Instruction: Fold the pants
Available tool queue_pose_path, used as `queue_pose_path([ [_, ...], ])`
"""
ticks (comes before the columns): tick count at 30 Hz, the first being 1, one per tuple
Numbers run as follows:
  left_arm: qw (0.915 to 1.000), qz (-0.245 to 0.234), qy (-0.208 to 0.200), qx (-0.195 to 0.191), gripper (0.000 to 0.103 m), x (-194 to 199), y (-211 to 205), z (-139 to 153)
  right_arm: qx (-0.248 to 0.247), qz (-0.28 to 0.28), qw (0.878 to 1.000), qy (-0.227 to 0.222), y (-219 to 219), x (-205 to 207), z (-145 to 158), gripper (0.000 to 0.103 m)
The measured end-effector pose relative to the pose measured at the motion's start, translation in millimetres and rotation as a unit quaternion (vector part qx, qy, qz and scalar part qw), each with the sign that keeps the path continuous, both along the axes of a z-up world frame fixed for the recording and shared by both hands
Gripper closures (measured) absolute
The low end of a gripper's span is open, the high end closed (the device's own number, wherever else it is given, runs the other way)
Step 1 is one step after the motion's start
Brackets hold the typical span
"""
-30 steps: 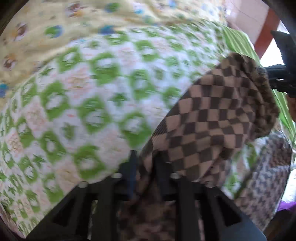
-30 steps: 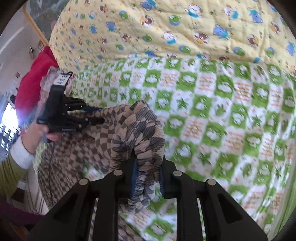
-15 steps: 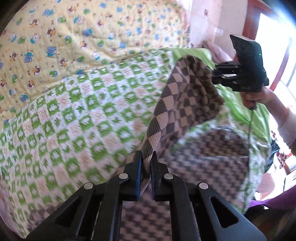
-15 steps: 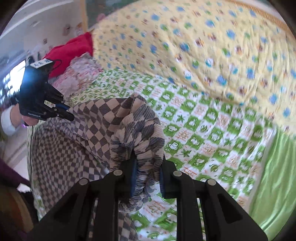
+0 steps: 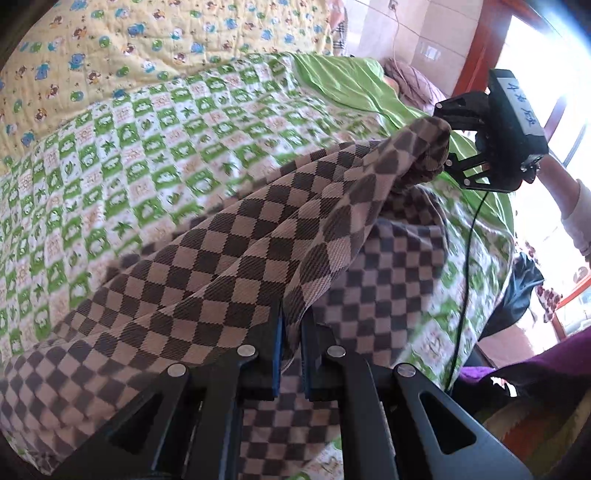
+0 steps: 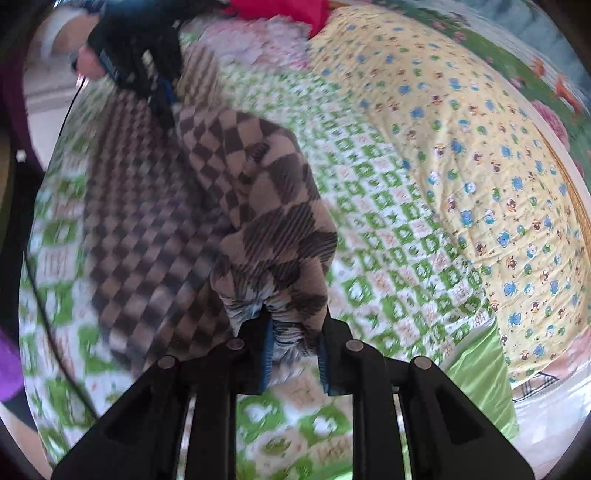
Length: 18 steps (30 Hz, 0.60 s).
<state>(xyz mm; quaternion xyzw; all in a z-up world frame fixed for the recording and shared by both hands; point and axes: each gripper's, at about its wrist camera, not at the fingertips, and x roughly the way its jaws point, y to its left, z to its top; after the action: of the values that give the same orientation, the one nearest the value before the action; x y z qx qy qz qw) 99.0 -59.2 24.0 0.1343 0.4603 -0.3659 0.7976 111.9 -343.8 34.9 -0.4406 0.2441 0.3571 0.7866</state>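
The brown and tan checkered pants (image 5: 258,240) hang stretched between my two grippers above the bed. My left gripper (image 5: 291,328) is shut on one edge of the cloth at the bottom of the left wrist view. At the upper right of that view the right gripper (image 5: 448,142) pinches the far bunched end. In the right wrist view my right gripper (image 6: 293,334) is shut on a thick gathered fold of the pants (image 6: 266,192). The left gripper (image 6: 162,96) grips the cloth at the upper left there. A lower layer of the pants (image 5: 388,266) lies on the bedspread.
A green and white patterned bedspread (image 5: 147,147) covers the bed, with a yellow animal-print quilt (image 6: 480,147) behind it. A green sheet (image 5: 351,85) and a red cloth (image 6: 288,11) lie at the bed's ends. A person's hand and sleeve (image 5: 569,199) hold the right gripper.
Both grippers have moved apart, pulling the pants out from a bunched heap into a long taut span. The right wrist has rolled, so its view of the bed is turned.
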Motion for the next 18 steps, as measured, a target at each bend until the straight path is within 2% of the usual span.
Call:
queue_pose_path([
  [5, 0.9997, -0.022, 0.003, 0.013, 0.096, -24, -16, -15, -0.052, 0.001, 0.996, -0.066, -2, -17, 4, 0.082],
  [8, 0.9993, -0.035, 0.011, 0.013, 0.096, -34, -23, -24, -0.131, 0.018, 0.984, -0.122, 4, -30, -13, 0.082],
  [10, 0.9988, -0.042, 0.016, 0.02, 0.096, -41, -28, -33, -0.153, 0.025, 0.98, -0.124, 4, -37, -25, 0.082],
  [15, 0.9979, -0.049, 0.029, 0.032, 0.096, -49, -32, -55, -0.137, -0.004, 0.985, -0.11, 0, -38, -31, 0.081],
  [16, 0.9979, -0.048, 0.029, 0.034, 0.096, -49, -33, -59, -0.142, -0.005, 0.983, -0.114, 1, -42, -34, 0.076],
  [18, 0.9978, -0.045, 0.033, 0.037, 0.095, -47, -33, -62, -0.162, -0.008, 0.981, -0.107, 3, -47, -38, 0.055],
])
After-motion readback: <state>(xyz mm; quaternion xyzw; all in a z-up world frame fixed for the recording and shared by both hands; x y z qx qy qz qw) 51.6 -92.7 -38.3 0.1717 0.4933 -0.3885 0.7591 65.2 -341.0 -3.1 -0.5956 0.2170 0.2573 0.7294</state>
